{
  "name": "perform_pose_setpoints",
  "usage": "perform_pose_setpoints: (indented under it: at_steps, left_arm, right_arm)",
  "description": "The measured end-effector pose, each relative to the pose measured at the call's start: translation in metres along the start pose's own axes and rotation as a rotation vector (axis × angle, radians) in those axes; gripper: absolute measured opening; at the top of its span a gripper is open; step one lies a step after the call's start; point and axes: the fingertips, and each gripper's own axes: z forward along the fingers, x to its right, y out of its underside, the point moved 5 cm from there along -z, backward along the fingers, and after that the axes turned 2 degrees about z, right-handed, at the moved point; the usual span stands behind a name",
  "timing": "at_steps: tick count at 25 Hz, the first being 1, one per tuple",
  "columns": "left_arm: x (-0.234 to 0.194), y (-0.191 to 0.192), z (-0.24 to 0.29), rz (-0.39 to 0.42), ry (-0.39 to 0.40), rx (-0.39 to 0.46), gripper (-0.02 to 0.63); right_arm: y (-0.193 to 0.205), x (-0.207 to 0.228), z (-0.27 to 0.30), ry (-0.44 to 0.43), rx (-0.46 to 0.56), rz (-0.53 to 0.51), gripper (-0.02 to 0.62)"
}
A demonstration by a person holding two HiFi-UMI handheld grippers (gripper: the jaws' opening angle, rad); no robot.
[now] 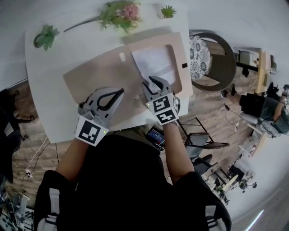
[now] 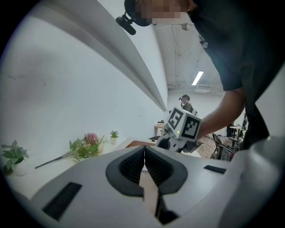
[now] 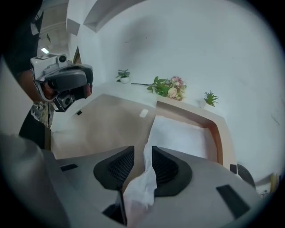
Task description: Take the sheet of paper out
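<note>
A large beige envelope [image 1: 97, 74] lies flat on the white table [image 1: 49, 103], with a white sheet of paper [image 1: 153, 61] showing in its open right end. My left gripper [image 1: 115, 96] is shut on the envelope's near edge; in the left gripper view a beige strip [image 2: 149, 189] is pinched between its jaws [image 2: 144, 153]. My right gripper [image 1: 151, 81] points steeply down at the sheet's near corner. In the right gripper view its jaws [image 3: 143, 153] stand slightly apart, with the crumpled corner of the paper [image 3: 182, 133] rising between them, loose on the left side.
Artificial flowers [image 1: 119, 12], a small potted plant [image 1: 168, 11] and a green sprig [image 1: 45, 37] line the table's far side. A round chair [image 1: 212, 58] stands just past the table's right edge. A second person [image 1: 266, 108] sits further right.
</note>
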Motion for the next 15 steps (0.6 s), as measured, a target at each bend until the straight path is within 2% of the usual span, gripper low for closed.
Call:
perform_pose_setpoints:
  at_steps: [4, 7, 15]
  left_arm:
    - [0.001, 0.006, 0.007, -0.024, -0.002, 0.000, 0.003]
    - [0.004, 0.011, 0.010, -0.044, -0.001, -0.012, 0.003]
    - [0.009, 0.014, 0.013, -0.010, 0.019, -0.028, 0.003]
  right_arm:
    - [0.009, 0.001, 0.020, -0.008, -0.098, -0.075, 0.137]
    - [0.015, 0.006, 0.026, 0.000, -0.140, -0.088, 0.120]
    - [0.020, 0.014, 0.030, 0.016, -0.165, -0.087, 0.040]
